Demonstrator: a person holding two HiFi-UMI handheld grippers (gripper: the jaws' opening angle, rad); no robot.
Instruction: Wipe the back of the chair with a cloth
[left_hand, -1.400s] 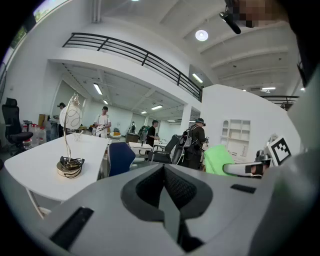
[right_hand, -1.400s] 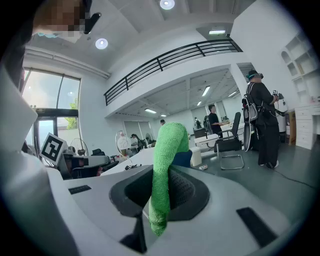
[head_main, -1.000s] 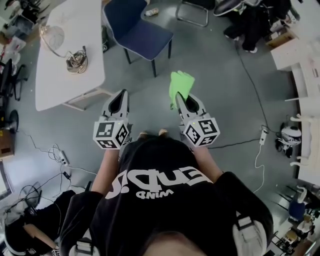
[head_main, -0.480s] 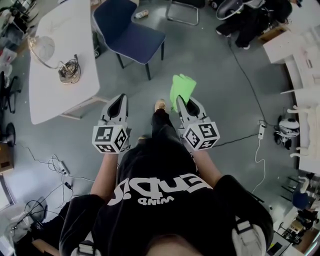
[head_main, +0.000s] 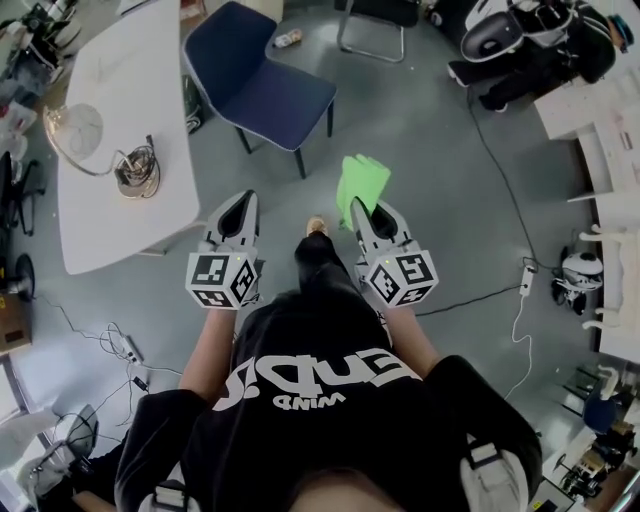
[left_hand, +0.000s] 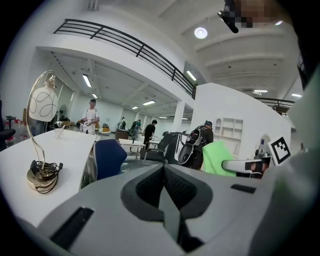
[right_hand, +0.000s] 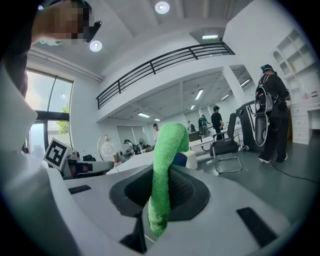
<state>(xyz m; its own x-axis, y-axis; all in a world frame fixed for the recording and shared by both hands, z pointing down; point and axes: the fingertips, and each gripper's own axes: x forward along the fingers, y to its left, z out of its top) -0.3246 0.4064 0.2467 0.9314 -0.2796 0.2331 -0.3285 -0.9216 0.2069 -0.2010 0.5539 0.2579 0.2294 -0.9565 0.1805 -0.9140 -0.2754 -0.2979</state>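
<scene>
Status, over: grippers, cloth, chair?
Right gripper shut on green cloth. Left gripper shut, empty. Blue chair ahead, not yet touched. Nothing seen blocking the way.
</scene>
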